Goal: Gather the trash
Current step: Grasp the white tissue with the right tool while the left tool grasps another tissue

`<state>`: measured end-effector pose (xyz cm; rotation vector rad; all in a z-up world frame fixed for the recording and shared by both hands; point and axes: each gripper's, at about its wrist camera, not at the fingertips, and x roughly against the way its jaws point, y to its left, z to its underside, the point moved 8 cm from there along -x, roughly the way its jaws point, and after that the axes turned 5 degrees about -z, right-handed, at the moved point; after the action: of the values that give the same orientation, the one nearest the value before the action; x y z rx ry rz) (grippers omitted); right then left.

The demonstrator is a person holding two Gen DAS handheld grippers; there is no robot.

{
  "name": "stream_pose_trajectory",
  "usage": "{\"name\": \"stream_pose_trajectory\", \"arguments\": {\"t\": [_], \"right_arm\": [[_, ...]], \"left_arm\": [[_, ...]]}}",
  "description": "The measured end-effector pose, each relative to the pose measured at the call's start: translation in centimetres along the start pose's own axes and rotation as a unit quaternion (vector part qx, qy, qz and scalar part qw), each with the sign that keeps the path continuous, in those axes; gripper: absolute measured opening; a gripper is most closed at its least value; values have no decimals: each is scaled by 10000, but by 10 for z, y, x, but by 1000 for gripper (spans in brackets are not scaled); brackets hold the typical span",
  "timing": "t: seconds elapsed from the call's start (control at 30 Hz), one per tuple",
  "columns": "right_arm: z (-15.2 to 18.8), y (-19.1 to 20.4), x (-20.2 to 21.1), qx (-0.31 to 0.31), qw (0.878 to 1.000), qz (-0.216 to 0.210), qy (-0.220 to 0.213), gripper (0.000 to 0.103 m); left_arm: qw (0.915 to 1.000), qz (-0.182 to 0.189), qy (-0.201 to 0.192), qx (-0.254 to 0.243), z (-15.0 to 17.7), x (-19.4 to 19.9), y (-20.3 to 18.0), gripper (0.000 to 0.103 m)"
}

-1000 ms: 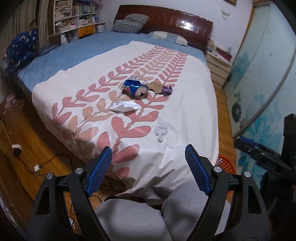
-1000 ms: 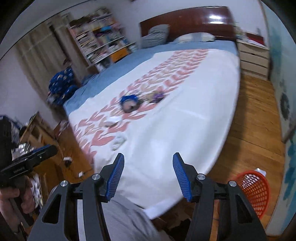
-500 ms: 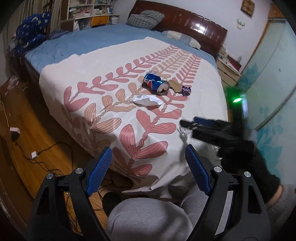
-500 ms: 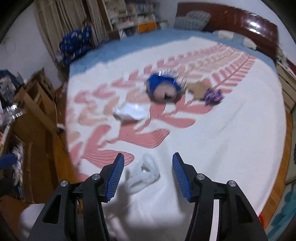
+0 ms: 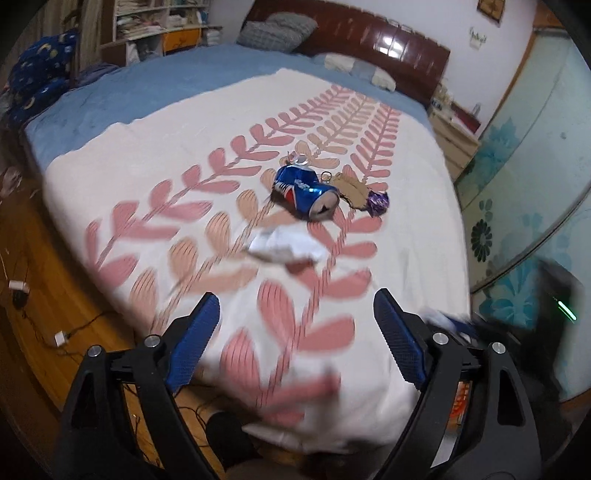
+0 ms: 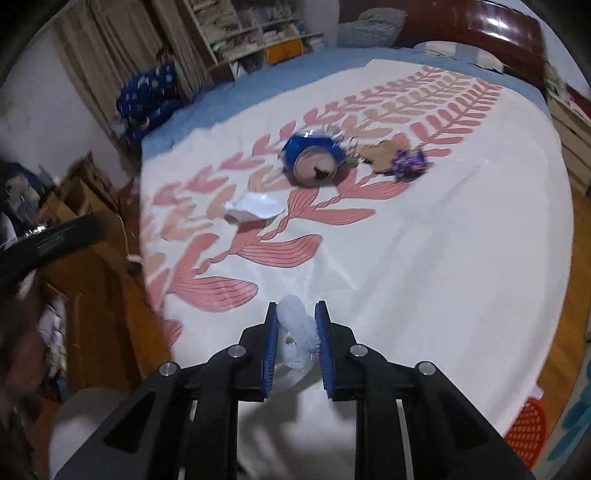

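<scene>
Left wrist view: we found the left claw (image 5: pixel 295 347) with its jaws wide apart and holding nothing, hovering over the near end of the bed (image 5: pixel 424 236). Uncollected on the leaf-patterned cover lay a crushed blue can (image 5: pixel 304 192), a white crumpled paper (image 5: pixel 284 248) nearer to us, a brown scrap (image 5: pixel 351 186) and a purple wrapper (image 5: pixel 377 202) just beside the can.

Right wrist view: we found the right claw (image 6: pixel 297 343) clamped on a white tissue wad (image 6: pixel 297 332) above the bed's near edge. An orange basket (image 6: pixel 524 430) stood on the wooden floor at lower right; we judged it the likely bin. We judged the task barely begun: one piece gripped, four left lying. A bookshelf (image 6: pixel 258 33) and dark headboard (image 6: pixel 480 27) bounded the room.
</scene>
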<state>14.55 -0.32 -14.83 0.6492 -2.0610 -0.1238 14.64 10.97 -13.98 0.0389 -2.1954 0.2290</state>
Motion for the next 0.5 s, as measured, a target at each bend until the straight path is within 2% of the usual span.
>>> {"name": "stream_pose_trajectory", "arguments": {"t": [0.13,0.2,0.3,0.37,0.4,0.47,0.5], "right_arm": [[13,-13,38,-119,9998,-22,-125,21],[21,-25,57,-291,9994,-5,-187,21],[29,-37,77,-371,9990,62,-222,21],[33,-43,86,-411,9988,90,-254,21],[36,-45,90,-438,9987,75,-241,21],[41,-51,95,-491,9984,106,-241,21],[44,-55,96,-544,9982,128,-198,21]], "left_arm": [[9999,-21,164,-19,-41,-50,-11,85],[9993,-159,330,-124,-49,-77,-16,85],[9944,-614,846,-142,-45,-123,-14,85],[9857,-987,1365,31,-32,-147,-4,85],[9827,-1064,1506,147,-26,-154,-1,85],[9800,-1076,1631,367,-16,-164,3,84],[9806,-1119,1560,385,-15,-164,4,79]]}}
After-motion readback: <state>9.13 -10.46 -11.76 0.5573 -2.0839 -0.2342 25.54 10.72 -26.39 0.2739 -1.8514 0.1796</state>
